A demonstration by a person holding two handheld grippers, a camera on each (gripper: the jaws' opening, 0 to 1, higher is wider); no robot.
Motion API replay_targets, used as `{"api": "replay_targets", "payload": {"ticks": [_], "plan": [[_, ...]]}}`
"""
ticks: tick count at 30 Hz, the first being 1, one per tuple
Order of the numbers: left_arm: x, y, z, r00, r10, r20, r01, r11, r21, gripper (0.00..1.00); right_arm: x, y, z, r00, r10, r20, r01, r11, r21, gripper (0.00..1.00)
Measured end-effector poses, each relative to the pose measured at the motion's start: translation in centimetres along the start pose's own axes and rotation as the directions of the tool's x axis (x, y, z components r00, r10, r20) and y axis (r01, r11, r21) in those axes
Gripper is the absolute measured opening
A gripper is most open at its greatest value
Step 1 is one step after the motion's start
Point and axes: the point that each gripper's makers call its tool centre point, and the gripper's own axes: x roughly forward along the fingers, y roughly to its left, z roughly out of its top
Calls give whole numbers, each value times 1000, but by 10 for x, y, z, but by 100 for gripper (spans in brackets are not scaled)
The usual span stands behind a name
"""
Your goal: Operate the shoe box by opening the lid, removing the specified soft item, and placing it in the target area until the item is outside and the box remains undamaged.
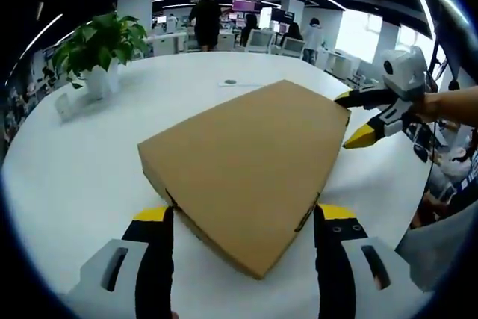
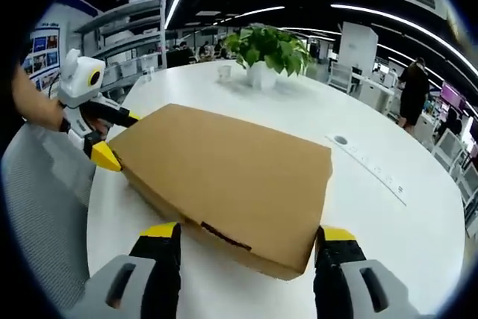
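The white table (image 1: 82, 162) carries everything. The brown box (image 1: 246, 162) lies flat with its lid shut, near the table's edge closest to the person, its corners reaching toward both grippers. The plant (image 1: 101, 46) in a white pot stands well beyond the box, toward the table's far side. The left gripper (image 1: 243, 222) is spread wide, its jaws on either side of one box end. The right gripper (image 2: 246, 240) is likewise wide, straddling the opposite end without visibly clamping it.
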Motion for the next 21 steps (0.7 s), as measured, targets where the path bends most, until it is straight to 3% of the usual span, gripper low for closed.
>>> {"api": "replay_targets", "payload": {"ticks": [8,21], "plan": [[1,-1,1,1000,-3,8,3,1000,7,79,0,2,-1,1000,17,7,-17,1000,9,71],[2,8,4,999,-42,-30,43,998,38,78,0,8,1,1000,-15,8,14,999,39,70]]}}
